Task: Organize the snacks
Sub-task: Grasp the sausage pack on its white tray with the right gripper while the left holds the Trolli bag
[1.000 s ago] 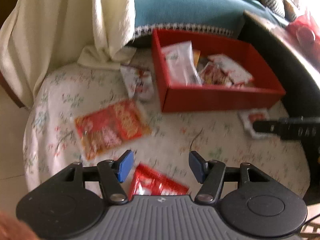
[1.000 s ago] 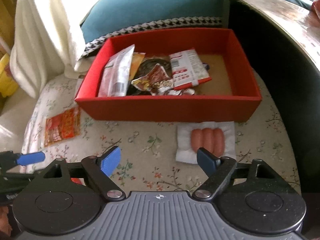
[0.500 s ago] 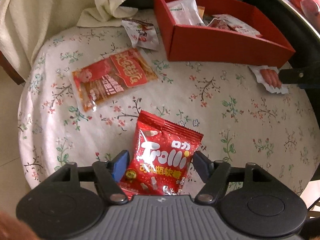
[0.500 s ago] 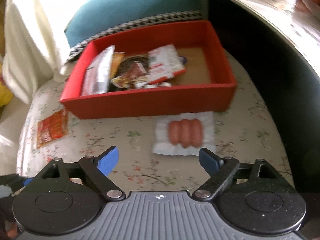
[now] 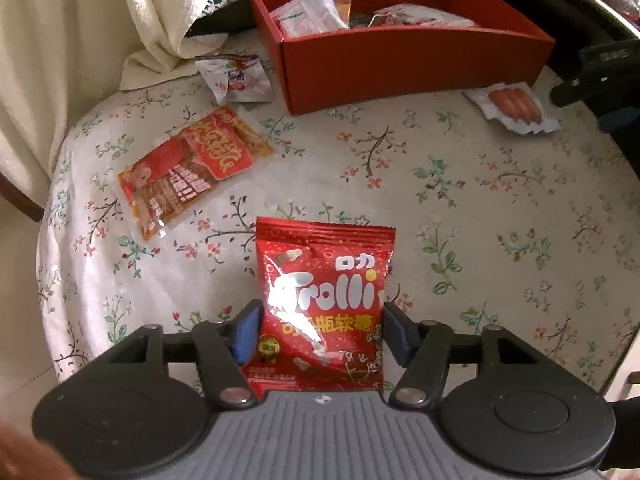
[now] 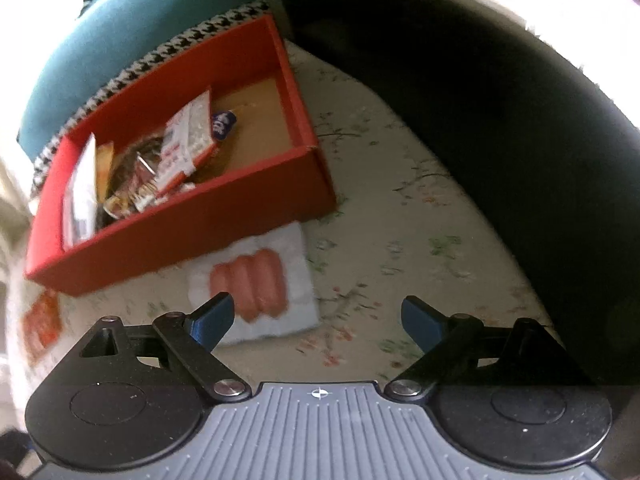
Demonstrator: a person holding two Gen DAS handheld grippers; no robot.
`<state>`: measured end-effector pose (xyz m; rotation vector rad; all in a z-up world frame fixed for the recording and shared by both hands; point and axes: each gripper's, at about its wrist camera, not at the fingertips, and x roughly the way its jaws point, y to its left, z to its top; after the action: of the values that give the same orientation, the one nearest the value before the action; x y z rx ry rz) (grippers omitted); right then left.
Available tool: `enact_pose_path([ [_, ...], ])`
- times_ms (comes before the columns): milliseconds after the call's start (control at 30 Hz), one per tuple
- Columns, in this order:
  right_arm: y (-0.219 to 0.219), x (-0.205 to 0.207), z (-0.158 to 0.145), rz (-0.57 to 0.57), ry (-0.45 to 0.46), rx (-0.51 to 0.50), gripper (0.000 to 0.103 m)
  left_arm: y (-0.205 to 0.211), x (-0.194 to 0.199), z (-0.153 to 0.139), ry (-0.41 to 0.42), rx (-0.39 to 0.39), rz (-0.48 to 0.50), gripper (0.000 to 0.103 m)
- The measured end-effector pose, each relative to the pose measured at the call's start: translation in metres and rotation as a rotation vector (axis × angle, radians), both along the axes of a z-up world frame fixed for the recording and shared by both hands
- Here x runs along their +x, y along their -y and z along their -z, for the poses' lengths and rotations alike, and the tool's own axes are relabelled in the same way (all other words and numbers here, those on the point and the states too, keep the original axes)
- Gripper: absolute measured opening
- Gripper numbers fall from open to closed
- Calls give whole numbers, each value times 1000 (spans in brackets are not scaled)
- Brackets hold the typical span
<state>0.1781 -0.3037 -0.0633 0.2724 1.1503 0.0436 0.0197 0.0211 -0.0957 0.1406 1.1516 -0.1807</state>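
Note:
A red Trolli candy bag (image 5: 324,300) lies on the floral tablecloth between the open jaws of my left gripper (image 5: 322,330); the fingers stand either side of its lower half. A red box (image 5: 400,52) holding several snack packs stands at the back; it also shows in the right wrist view (image 6: 180,216). A sausage pack (image 6: 256,284) lies in front of the box, just beyond the left finger of my right gripper (image 6: 318,318), which is open and empty. The sausage pack (image 5: 512,106) also shows in the left wrist view, beside the right gripper's body (image 5: 600,76).
An orange-red snack pack (image 5: 192,168) and a small white pack (image 5: 236,76) lie left of the box. A cream cloth (image 5: 120,20) hangs at the back left. A dark curved table edge (image 6: 520,120) rises on the right. The round tablecloth edge (image 5: 48,280) drops off at left.
My left gripper has moved down and forward so the Trolli bag fills the space between its jaws. My right gripper has swung right and tilted; the sausage pack now sits near its left finger.

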Motion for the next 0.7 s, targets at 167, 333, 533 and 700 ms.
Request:
enact_pose_path([
  [167, -25, 20, 8, -61, 1, 12, 94, -3, 1, -1, -2, -24, -8, 52],
  [333, -48, 30, 16, -106, 5, -27, 99, 0, 0, 0, -10, -35, 10, 52],
  [533, -69, 12, 13, -237, -58, 5, 96, -2, 2, 0, -20, -41, 10, 52],
  [700, -75, -13, -10, -358, -76, 136, 95, -2, 2, 0, -27, -47, 12, 52],
])
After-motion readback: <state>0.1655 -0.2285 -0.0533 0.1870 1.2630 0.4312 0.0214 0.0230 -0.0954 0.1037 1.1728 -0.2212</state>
